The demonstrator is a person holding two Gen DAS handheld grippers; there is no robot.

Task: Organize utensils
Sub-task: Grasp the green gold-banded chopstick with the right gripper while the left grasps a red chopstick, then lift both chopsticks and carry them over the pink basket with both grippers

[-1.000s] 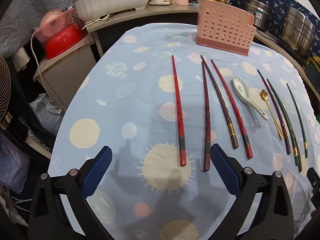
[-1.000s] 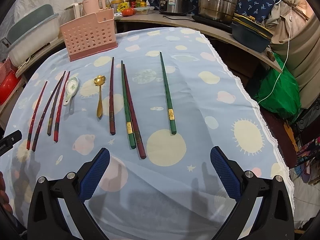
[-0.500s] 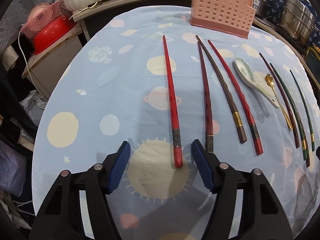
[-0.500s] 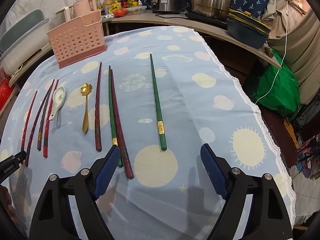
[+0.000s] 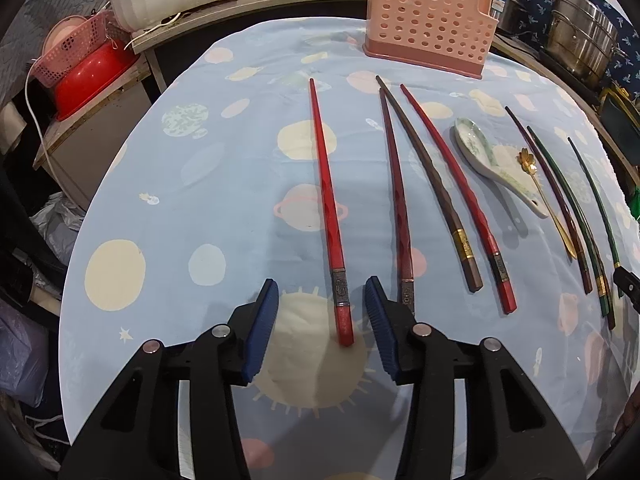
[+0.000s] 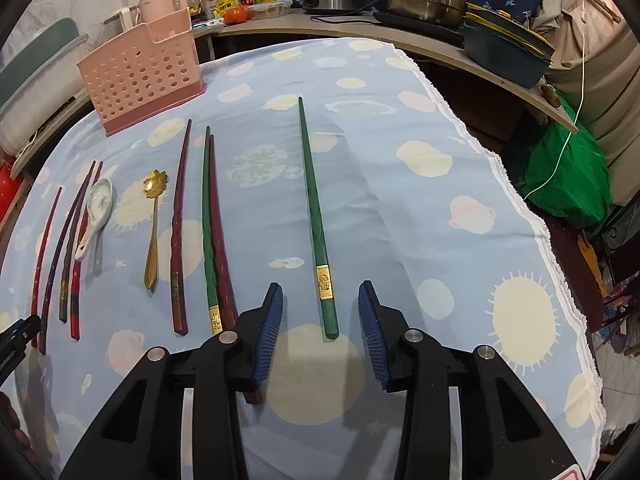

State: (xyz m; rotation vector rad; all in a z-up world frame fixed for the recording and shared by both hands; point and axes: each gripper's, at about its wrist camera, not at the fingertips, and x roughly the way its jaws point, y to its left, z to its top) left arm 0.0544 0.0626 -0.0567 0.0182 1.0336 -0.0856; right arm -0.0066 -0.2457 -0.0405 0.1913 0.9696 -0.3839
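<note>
The desk (image 5: pixel 240 184), under a pale blue cloth printed with suns and planets, carries a row of utensils laid side by side, each running from the near edge toward the far edge. At the far edge stands the pink perforated holder (image 5: pixel 428 20), upright and, as far as can be seen, with nothing in it.

The left gripper (image 5: pixel 318 312) sits low over the near edge with its jaws partly open and holding nothing. The butt of the bright red chopstick (image 5: pixel 326 200), the leftmost of the row, lies between the blue pads (image 5: pixel 260 320), nearer the right pad than the left, and its long axis runs straight away from the jaws toward the holder. A darker red chopstick (image 5: pixel 396 200) lies just beside the right pad on its outer side, close enough that it may be nudged when the jaws close.

The right gripper (image 6: pixel 320 316) is set the same way over the right part of the desk: jaws partly open, empty, with the butt end of the lone green chopstick (image 6: pixel 314 216) between the pads (image 6: pixel 268 328), roughly centred, its shaft pointing away toward the far edge. The green and maroon pair (image 6: pixel 212 216) lies just outside the left pad.

Each arm is nearest its own stick, so each pick looks like a plain squeeze across the shaft. The ceramic spoon (image 5: pixel 492 168) and gold spoon (image 5: pixel 548 200) lie mid-row, untouched.
</note>
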